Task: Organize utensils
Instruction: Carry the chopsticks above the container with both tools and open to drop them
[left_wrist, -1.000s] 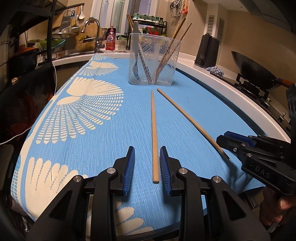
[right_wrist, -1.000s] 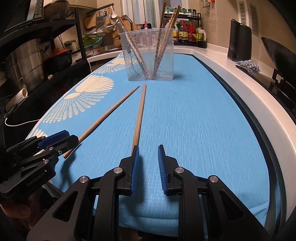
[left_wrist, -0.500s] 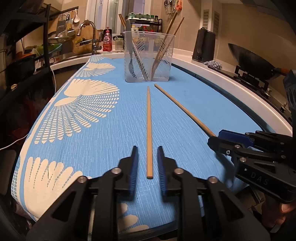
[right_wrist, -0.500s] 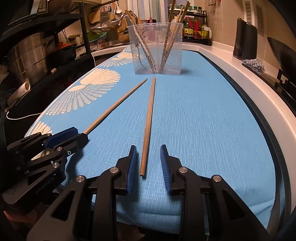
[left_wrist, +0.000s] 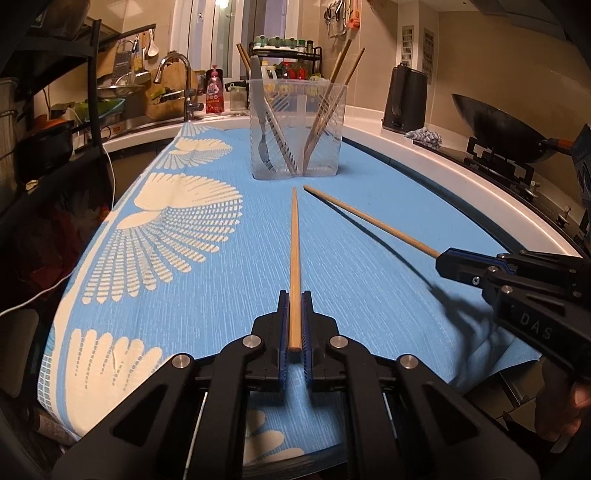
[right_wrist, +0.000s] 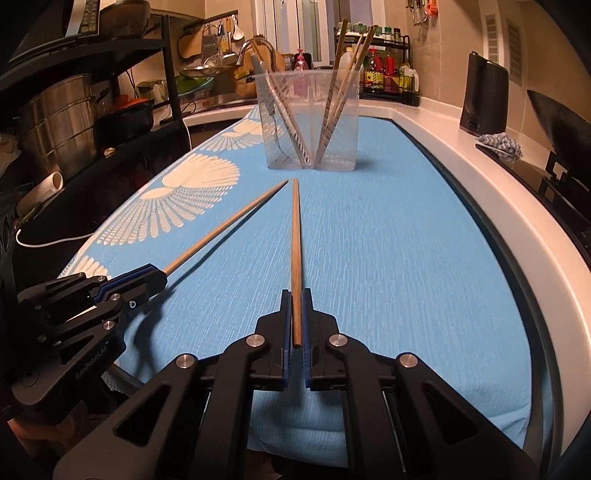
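Note:
Two long wooden chopsticks point toward a clear plastic utensil holder (left_wrist: 297, 136) that holds a fork, other utensils and more chopsticks. My left gripper (left_wrist: 294, 306) is shut on the near end of the left chopstick (left_wrist: 294, 243). My right gripper (right_wrist: 294, 304) is shut on the near end of the right chopstick (right_wrist: 295, 236). Each view shows the other gripper holding its stick: the right gripper (left_wrist: 448, 264) with its chopstick (left_wrist: 369, 221), the left gripper (right_wrist: 147, 280) with its chopstick (right_wrist: 225, 229). The holder also shows in the right wrist view (right_wrist: 312, 122).
A blue cloth with white fan patterns (left_wrist: 177, 229) covers the counter. A sink and faucet (left_wrist: 177, 85) stand far left, a black kettle (left_wrist: 404, 99) and a wok on the stove (left_wrist: 498, 129) at right. A dark shelf with pots (right_wrist: 62, 122) lines the left side.
Both grippers went from open around the chopstick ends to shut on them. The far tips now look slightly raised off the cloth.

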